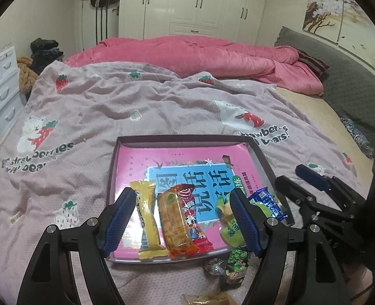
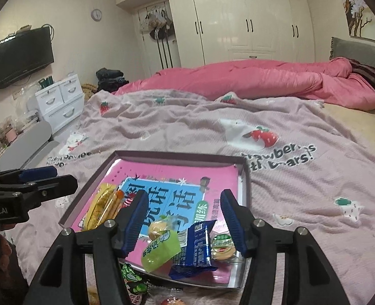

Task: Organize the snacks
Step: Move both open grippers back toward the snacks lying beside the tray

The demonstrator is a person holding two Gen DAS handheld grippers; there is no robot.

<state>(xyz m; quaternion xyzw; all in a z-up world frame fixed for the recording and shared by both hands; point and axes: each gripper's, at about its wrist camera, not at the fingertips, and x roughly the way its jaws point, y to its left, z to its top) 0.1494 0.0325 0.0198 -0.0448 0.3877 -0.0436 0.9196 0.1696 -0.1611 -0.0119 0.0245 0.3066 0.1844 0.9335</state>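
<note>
A shallow box tray (image 1: 182,139) (image 2: 179,155) with a pink book cover inside lies on the bed. In it lie a yellow bar (image 1: 148,218), an orange cracker pack (image 1: 176,225), a red pack (image 1: 195,218), a light green pack (image 1: 231,231) (image 2: 160,253) and a blue pack (image 1: 267,202) (image 2: 196,250). A round clear pack (image 2: 223,246) lies at the tray's near right. My left gripper (image 1: 184,218) is open and empty over the near edge. My right gripper (image 2: 184,225) is open and empty above the green and blue packs.
More snacks lie on the bedspread before the tray: a dark green pack (image 1: 235,267) (image 2: 134,283), a foil candy (image 1: 214,267) and a yellow pack (image 1: 207,300). A pink quilt (image 1: 200,56) lies at the back. White drawers (image 2: 60,101) stand on the left.
</note>
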